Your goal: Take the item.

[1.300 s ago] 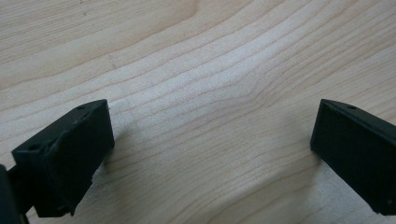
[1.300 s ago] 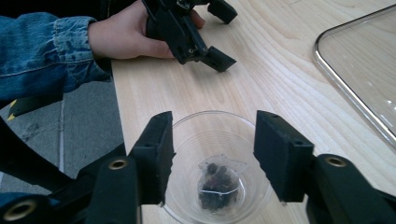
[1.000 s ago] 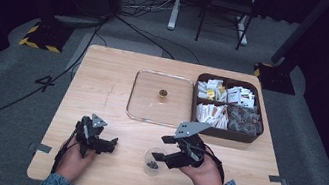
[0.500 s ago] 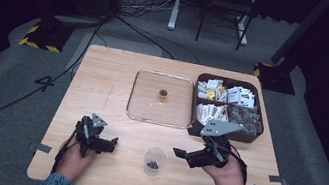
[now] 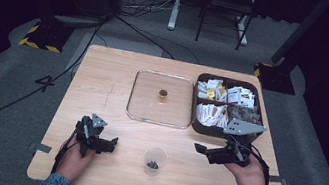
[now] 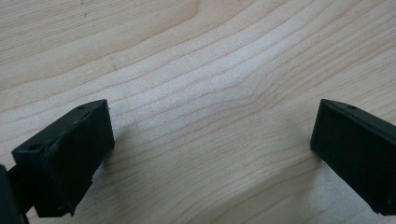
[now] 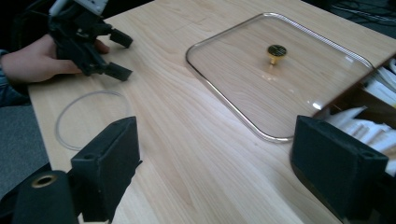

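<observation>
right gripper (image 5: 204, 152) — jaws wide, just been opening, holding nothing; clear cup (image 5: 154, 160) stands apart | left gripper (image 5: 110, 145) — wide, empty

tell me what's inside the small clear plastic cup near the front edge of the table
A few small dark pieces lie at the bottom of the small clear plastic cup; what they are is too small to tell. The rest of it looks empty.

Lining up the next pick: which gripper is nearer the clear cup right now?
The left gripper: it sits closer beside the clear cup, while the right gripper stands farther off, by the brown box.
</observation>
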